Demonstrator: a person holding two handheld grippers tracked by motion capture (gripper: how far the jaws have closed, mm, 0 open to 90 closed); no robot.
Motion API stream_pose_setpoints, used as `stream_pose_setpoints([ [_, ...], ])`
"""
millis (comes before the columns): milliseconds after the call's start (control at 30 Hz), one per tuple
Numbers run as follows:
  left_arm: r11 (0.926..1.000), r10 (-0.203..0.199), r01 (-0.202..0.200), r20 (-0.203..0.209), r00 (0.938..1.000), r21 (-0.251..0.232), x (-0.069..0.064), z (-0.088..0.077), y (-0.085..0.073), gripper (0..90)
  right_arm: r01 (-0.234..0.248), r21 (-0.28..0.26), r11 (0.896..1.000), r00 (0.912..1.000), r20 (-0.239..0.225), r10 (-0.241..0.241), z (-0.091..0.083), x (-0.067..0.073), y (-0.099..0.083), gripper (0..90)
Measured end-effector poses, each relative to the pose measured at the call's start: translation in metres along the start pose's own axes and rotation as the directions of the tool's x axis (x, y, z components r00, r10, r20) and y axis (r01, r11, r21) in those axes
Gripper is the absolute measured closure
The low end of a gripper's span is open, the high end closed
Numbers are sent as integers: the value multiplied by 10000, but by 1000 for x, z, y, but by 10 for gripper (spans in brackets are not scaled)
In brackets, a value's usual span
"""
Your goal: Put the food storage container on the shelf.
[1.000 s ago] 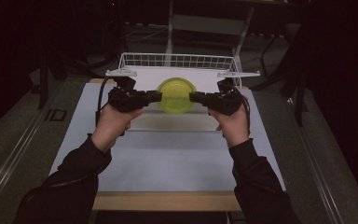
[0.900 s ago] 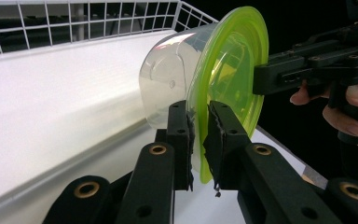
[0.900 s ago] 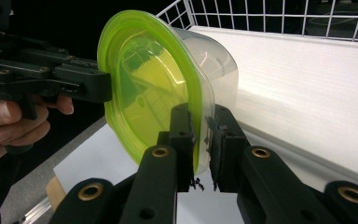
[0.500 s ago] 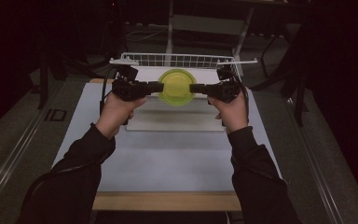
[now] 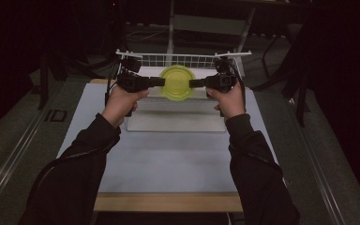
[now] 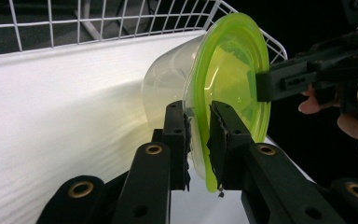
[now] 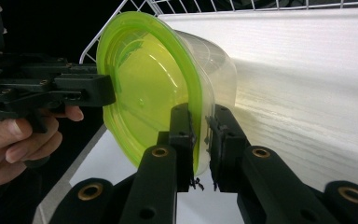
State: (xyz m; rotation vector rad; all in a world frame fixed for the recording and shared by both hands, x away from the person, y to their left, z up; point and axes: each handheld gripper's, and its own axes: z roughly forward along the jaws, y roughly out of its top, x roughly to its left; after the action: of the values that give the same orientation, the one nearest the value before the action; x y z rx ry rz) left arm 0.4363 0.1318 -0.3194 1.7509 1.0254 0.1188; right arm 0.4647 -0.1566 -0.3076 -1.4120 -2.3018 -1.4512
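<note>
Now we hold a clear tub (image 5: 177,83) with a green lid (image 6: 230,79) up in the air, tipped on its side. Our left hand-held gripper (image 5: 159,81) pinches the rim on one side. Our right hand-held gripper (image 5: 193,83) pinches the rim on the other side. In the left gripper view, the two black jaws are closed tight on the green edge, and the right gripper view shows the same for the other one. So both are clenched on the tub.

The tub hangs just in front of the white wire basket (image 5: 183,59). It sits above the near edge of the white tray (image 5: 178,119) that lies under the basket. The tray rests on the pale worktop (image 5: 168,159). The lid faces back toward us and the clear bottom of the tub (image 7: 214,60) points toward the basket.

We think the step in hand is carrying the tub to the basket. Next, we would need to lift it over the basket's near wall and lower it inside. Both hands must move together, or the tub may twist or slip. Only then should the jaws let go.

A second ago the tub was lower and closer to us, in front of the basket. Half a second ago it had moved closer to the basket. Now it is closer still, and our arms reach out further.
</note>
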Motion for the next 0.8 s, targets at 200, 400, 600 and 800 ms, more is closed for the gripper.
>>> stream_pose_setpoints([
  [200,10000,33,-31,-169,9999,90,2,4,5,759,-53,115,9999,9998,188,51,3,-2,8,792],
  [400,10000,24,-23,-209,9998,52,3,10,11,732,-238,134,9996,9995,210,235,6,-5,16,696],
  [600,9999,-46,42,-353,9994,-103,6,19,16,688,-219,-55,9997,9976,658,222,10,-6,20,620],
  [800,9996,-272,267,-552,9981,-105,11,24,16,648,-229,-218,9995,9961,849,246,12,-8,23,598],
])
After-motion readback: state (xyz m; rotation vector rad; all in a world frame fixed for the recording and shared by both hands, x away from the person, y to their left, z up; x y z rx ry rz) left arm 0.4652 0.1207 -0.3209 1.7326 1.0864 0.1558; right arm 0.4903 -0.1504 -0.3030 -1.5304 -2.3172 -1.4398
